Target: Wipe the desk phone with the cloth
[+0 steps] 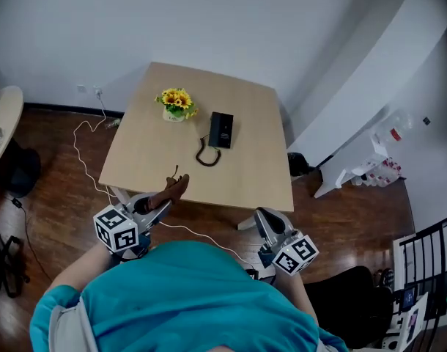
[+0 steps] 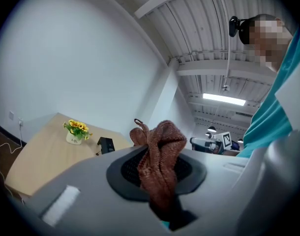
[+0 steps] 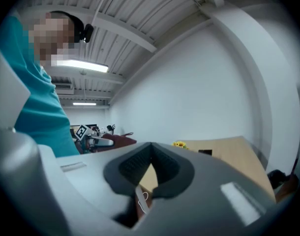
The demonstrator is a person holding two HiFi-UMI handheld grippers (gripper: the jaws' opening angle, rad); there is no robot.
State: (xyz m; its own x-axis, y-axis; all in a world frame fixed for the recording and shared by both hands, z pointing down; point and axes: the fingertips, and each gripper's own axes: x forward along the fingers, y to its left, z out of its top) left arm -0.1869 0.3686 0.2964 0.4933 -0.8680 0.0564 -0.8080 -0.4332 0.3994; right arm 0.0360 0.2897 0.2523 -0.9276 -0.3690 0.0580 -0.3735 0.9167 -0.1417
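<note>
A black desk phone (image 1: 221, 130) with a coiled cord (image 1: 207, 155) lies near the middle of the wooden table (image 1: 245, 174). It also shows small in the left gripper view (image 2: 106, 144) and the right gripper view (image 3: 205, 152). My left gripper (image 1: 165, 202) hovers at the table's front left edge, shut on a brown knitted cloth (image 1: 172, 190) that bunches up between the pads (image 2: 160, 161). My right gripper (image 1: 264, 217) hangs below the front edge on the right, jaws closed with nothing in them (image 3: 150, 168).
A pot of yellow flowers (image 1: 176, 103) stands left of the phone. A white cable (image 1: 84, 160) trails over the wood floor at left, near a dark bag (image 1: 22, 171). A white stand (image 1: 355, 167) is right of the table, a black chair (image 1: 348, 306) at lower right.
</note>
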